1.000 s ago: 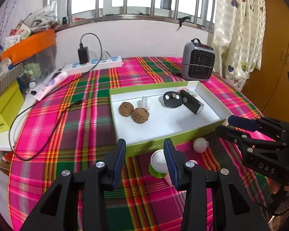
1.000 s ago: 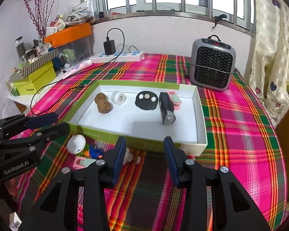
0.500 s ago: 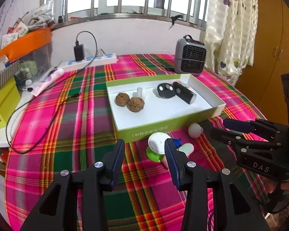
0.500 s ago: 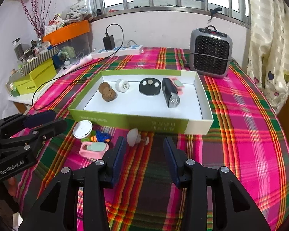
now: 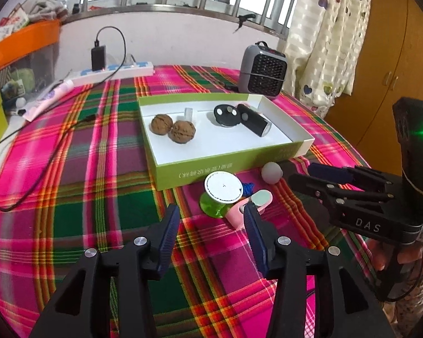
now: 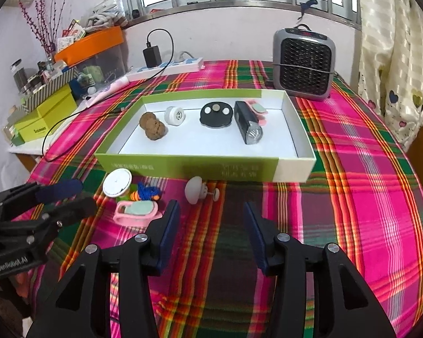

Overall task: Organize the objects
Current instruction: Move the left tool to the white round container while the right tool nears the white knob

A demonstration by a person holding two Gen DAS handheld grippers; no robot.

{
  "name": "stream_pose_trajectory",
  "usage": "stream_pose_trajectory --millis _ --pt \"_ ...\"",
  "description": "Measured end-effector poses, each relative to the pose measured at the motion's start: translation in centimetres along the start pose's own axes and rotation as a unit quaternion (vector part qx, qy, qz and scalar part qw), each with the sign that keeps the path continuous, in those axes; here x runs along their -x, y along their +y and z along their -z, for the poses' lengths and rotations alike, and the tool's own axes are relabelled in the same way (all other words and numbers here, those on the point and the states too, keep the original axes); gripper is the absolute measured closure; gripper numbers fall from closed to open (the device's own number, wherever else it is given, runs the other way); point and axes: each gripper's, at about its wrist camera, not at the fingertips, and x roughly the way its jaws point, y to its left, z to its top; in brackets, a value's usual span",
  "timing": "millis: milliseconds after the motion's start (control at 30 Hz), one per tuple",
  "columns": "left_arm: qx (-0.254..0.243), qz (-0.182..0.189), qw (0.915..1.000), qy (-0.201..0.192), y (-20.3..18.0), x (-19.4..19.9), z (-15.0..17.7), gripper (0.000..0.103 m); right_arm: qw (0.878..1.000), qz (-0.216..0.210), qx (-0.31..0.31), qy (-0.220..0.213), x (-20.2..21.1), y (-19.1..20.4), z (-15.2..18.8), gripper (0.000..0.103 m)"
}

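Observation:
A green-and-white box (image 5: 228, 166) (image 6: 296, 166) on the plaid cloth holds two walnuts (image 5: 172, 129) (image 6: 152, 125), a white spool (image 6: 174, 115), a black disc (image 5: 225, 114) (image 6: 215, 114), a black flashlight (image 5: 253, 119) (image 6: 246, 125) and a pink clip (image 6: 258, 109). In front of the box lie a white-lidded green tub (image 5: 221, 194) (image 6: 117, 183), a blue-and-orange toy (image 6: 148, 193), a pink holder (image 5: 251, 205) (image 6: 136, 211) and a grey knob (image 5: 271, 172) (image 6: 196, 190). My left gripper (image 5: 211, 222) (image 6: 67, 197) is open and empty just before the tub. My right gripper (image 6: 211, 219) (image 5: 307, 174) is open and empty before the knob.
A grey heater (image 5: 262, 69) (image 6: 303, 62) stands behind the box at the right. A power strip with charger (image 5: 110, 69) (image 6: 166, 66), a cable (image 5: 28, 146), a pink tube (image 5: 49, 100) and yellow boxes (image 6: 46, 115) lie at the left. A curtain (image 5: 324, 36) hangs at the right.
Both grippers have drawn back from the box, so the loose things in front of it now show fully. Both stay open and empty. Nothing on the table has moved.

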Motion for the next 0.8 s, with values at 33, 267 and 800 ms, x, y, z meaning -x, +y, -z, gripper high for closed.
stream_pose_trajectory --millis 33,267,800 --pt "-0.001 0.001 1.0000 0.003 0.0 -0.2 0.0 0.057 1.000 -0.006 0.001 0.004 -0.3 0.0 -0.2 0.055" --pt "0.002 0.004 0.9999 0.014 0.0 -1.2 -1.2 0.057 1.000 -0.021 0.011 0.021 -2.1 0.2 -1.2 0.055" --pt "-0.055 -0.005 0.9966 0.062 -1.7 -3.7 -3.3 0.057 0.999 -0.013 0.025 0.039 -3.8 0.3 -1.5 0.055"
